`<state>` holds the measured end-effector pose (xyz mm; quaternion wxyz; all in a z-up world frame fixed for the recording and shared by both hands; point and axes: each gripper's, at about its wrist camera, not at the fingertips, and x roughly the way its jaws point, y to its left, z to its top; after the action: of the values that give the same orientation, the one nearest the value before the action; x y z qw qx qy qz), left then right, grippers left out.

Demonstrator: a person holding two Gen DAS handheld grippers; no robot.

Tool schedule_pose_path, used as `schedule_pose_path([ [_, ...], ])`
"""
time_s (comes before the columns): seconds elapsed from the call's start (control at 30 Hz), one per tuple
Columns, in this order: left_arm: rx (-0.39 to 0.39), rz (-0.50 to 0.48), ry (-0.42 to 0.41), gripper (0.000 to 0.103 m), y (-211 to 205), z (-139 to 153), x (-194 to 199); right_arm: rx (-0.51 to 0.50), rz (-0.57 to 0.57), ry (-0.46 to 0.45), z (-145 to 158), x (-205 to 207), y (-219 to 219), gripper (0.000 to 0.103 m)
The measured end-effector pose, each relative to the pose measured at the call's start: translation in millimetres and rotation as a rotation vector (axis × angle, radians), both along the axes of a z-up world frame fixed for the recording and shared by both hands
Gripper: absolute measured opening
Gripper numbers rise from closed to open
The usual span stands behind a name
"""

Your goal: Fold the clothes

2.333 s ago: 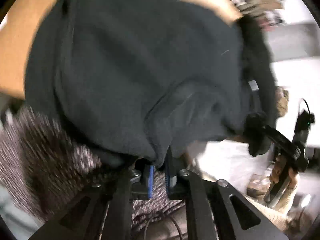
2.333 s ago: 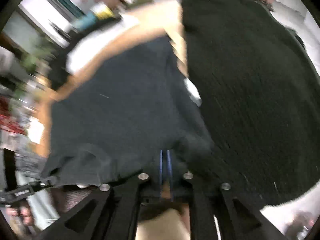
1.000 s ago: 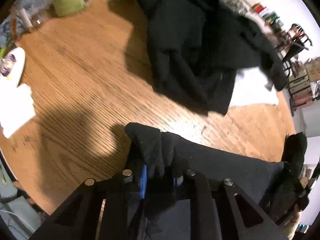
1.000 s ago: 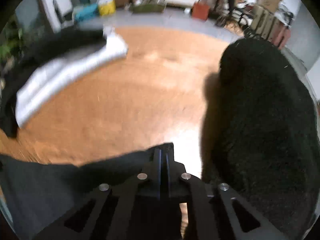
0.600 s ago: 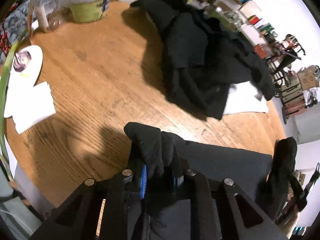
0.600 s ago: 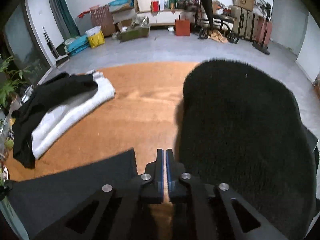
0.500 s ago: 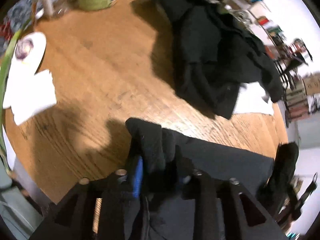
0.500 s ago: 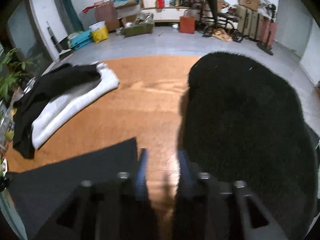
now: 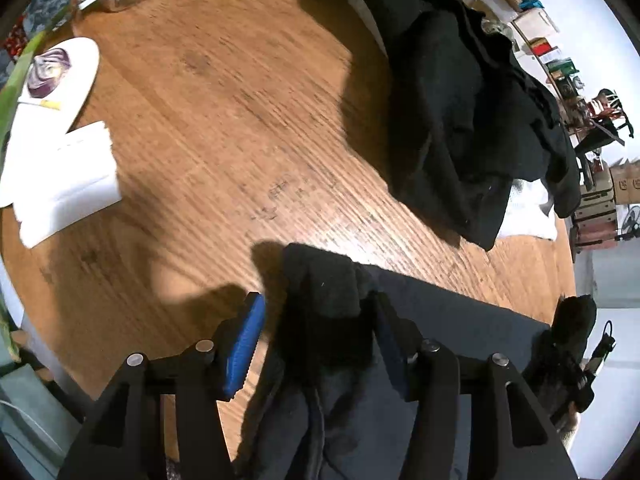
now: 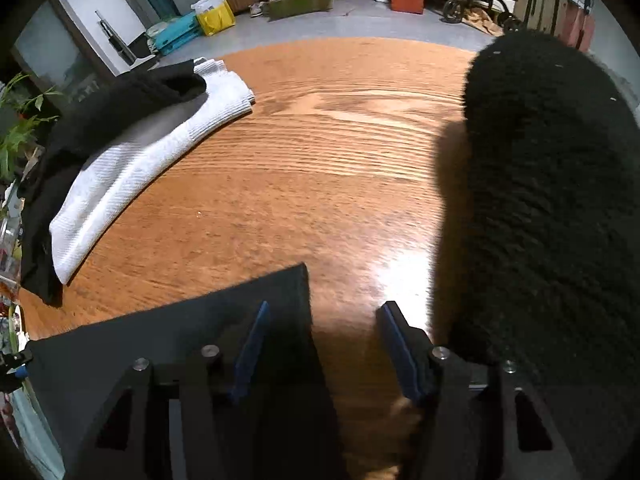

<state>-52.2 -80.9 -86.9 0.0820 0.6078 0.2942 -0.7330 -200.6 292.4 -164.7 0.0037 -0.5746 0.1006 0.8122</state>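
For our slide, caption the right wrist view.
Right gripper, jaws just opened, over the dark folded garment's corner on the wooden table.

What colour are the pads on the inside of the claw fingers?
Blue pads; they show best in the left wrist view, also on the right claw.

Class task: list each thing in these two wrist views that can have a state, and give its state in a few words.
left gripper: open, jaws just opened, cloth bunched between them, unpressed
right gripper: open, jaws just opened, over the cloth's corner
dark grey garment: laid flat on the table
black clothes pile: crumpled, unfolded
white towel: folded, partly under black clothes
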Motion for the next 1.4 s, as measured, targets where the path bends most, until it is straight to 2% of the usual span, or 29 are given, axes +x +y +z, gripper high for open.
schedule_pose_path([
  [0.13, 0.001, -0.029, 0.002, 0.056, 5, -6, -9, 0.005, 0.020, 0.015, -1, -4, -6, 0.060],
  [0.2, -0.006, -0.051, 0.006, 0.056, 11, -7, -12, 0.004, 0.038, 0.027, -1, -2, -11, 0.053],
  [0.33, -0.008, -0.080, 0.010, 0.056, 19, -7, -15, 0.007, 0.091, 0.038, 0, 3, -26, 0.026],
  [0.4, -0.006, -0.088, 0.020, 0.056, 21, -4, -15, 0.098, 0.120, 0.086, 7, 13, -41, 0.019],
  [0.47, -0.016, -0.095, 0.030, 0.056, 23, 0, -13, 0.169, 0.151, 0.175, 21, 28, -52, 0.008],
  [0.6, -0.034, -0.106, 0.051, 0.056, 26, 13, -9, 0.240, 0.117, 0.258, 43, 46, -50, 0.006],
  [0.67, 0.000, -0.113, 0.061, 0.056, 29, 22, -7, 0.264, 0.091, 0.286, 53, 54, -47, 0.005],
  [0.8, 0.170, -0.109, 0.079, 0.057, 45, 46, -10, 0.173, 0.088, 0.354, 78, 87, -47, 0.005],
  [0.83, 0.208, -0.113, 0.078, 0.062, 53, 50, -13, 0.159, 0.101, 0.373, 85, 95, -51, 0.005],
  [0.93, 0.224, -0.135, 0.054, 0.067, 80, 48, -25, 0.117, 0.132, 0.419, 103, 126, -61, 0.005],
  [1.03, 0.178, -0.120, 0.013, 0.067, 95, 31, -41, 0.103, 0.151, 0.455, 118, 162, -72, 0.005],
  [1.2, 0.290, -0.014, -0.111, 0.067, 98, -8, -42, 0.099, 0.130, 0.416, 107, 223, -71, 0.005],
  [1.33, 0.330, 0.068, -0.141, 0.067, 97, -20, -36, 0.036, 0.059, 0.279, 75, 255, -61, 0.005],
  [1.4, 0.339, 0.077, -0.155, 0.067, 100, -24, -36, 0.003, 0.025, 0.183, 52, 266, -58, 0.003],
])
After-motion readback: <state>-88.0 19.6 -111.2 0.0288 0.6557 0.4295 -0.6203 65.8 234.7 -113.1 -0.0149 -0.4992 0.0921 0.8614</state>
